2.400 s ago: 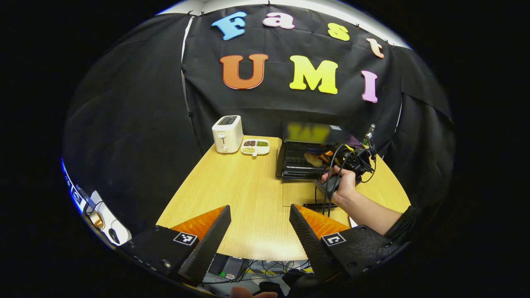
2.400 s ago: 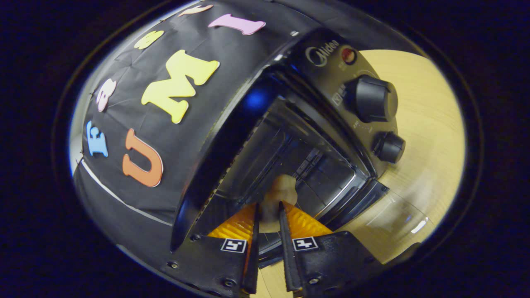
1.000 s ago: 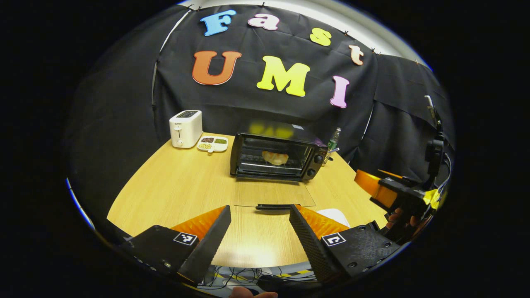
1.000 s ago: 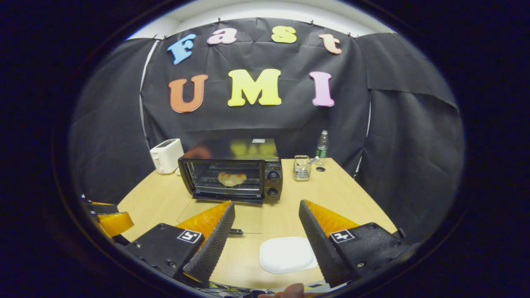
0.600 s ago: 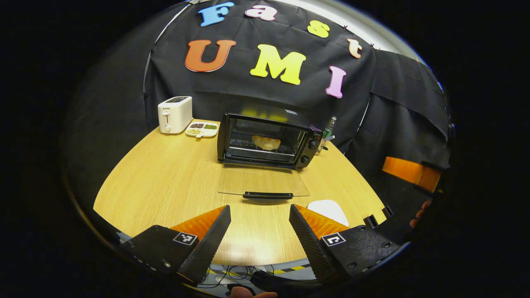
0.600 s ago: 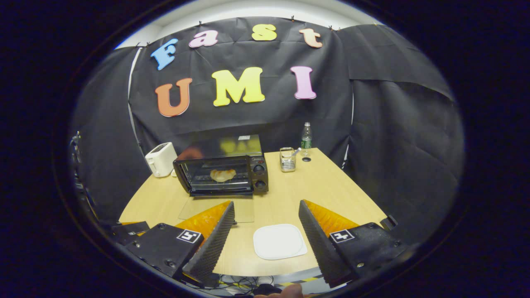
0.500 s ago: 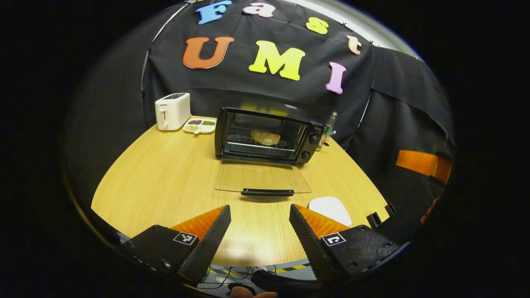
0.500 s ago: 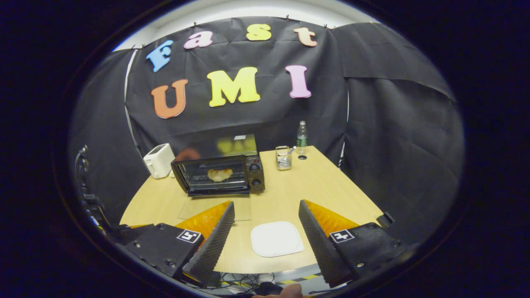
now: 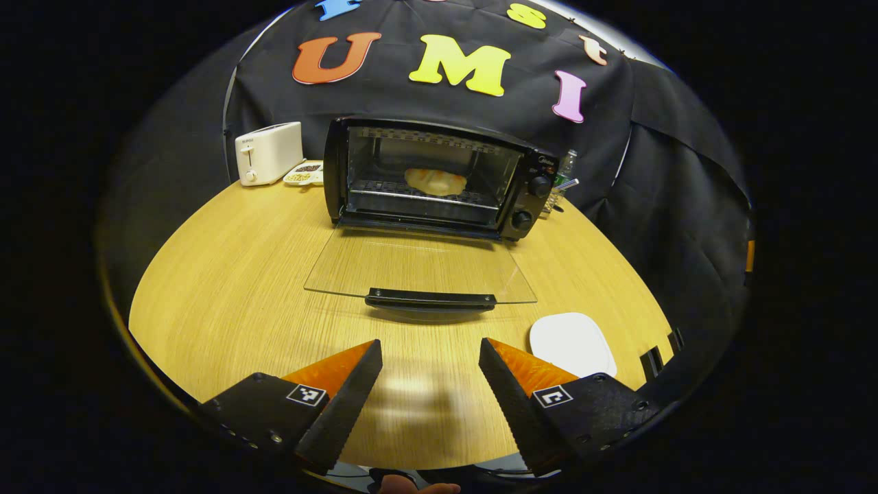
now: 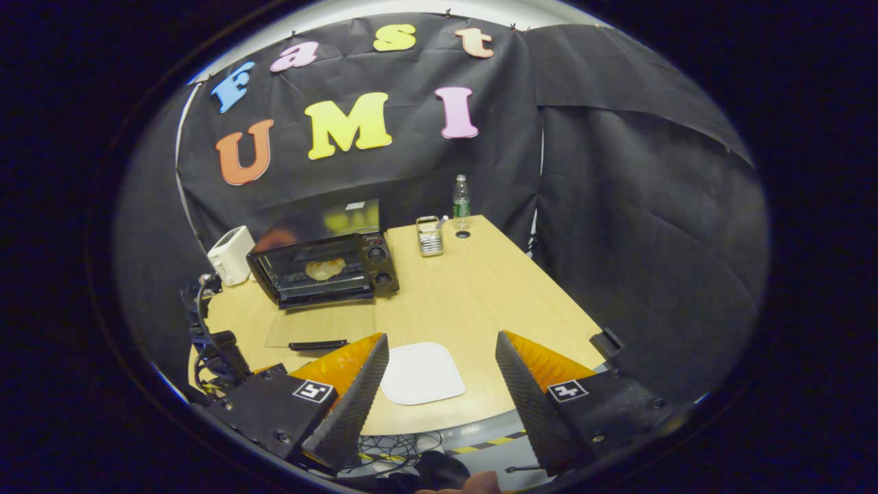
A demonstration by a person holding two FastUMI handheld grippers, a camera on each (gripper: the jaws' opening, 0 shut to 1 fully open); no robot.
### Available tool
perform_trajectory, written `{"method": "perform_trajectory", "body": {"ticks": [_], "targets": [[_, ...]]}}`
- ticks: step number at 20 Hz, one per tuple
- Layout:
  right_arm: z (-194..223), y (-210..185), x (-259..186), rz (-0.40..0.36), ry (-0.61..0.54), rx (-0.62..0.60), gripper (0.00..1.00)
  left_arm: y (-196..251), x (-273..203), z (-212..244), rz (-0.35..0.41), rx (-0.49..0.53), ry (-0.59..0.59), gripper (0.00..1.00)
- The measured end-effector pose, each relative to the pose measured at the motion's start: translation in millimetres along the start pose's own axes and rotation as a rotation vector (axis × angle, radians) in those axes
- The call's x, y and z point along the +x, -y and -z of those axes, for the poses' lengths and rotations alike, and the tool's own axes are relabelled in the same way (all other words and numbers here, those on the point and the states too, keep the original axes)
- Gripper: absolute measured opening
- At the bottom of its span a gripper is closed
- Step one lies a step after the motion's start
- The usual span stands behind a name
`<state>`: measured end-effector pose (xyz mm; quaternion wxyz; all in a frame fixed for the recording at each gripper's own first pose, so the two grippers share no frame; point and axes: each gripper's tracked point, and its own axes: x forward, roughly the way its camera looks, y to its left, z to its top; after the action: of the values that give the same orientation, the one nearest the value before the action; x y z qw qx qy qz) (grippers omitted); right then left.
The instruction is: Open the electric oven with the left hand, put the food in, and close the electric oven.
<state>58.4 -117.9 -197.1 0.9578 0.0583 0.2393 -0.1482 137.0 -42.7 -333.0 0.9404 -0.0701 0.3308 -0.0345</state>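
Observation:
A black electric oven stands on the wooden table with its glass door folded flat toward me. A pale piece of food lies on the rack inside. My left gripper is open and empty, a short way in front of the door's black handle. My right gripper is open and empty, held back over the table's near edge, above a white plate. The left gripper's body shows at the left of the right gripper view.
A white toaster and a divided snack dish sit left of the oven. To the oven's right stand a metal holder and a water bottle. Cables hang below the table's front edge.
The right gripper let go of the food inside the oven, opened and drew back to the table's near edge. The left gripper moved forward and lower, close to the open door's handle.

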Motion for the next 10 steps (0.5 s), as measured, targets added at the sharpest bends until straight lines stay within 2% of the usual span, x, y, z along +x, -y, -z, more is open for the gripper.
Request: {"method": "perform_trajectory", "body": {"ticks": [7, 10], "targets": [[4.6, 11.9, 9.9, 0.036, -0.034, 0.014, 0.98, -4.2, 36.2, 7.3, -0.049, 0.01, -0.061, 0.94], [5.5, 5.0, 12.4, 0.018, -0.056, 0.049, 0.98, -5.4, 48.4, 13.2, -0.057, 0.013, -0.101, 0.94]]}}
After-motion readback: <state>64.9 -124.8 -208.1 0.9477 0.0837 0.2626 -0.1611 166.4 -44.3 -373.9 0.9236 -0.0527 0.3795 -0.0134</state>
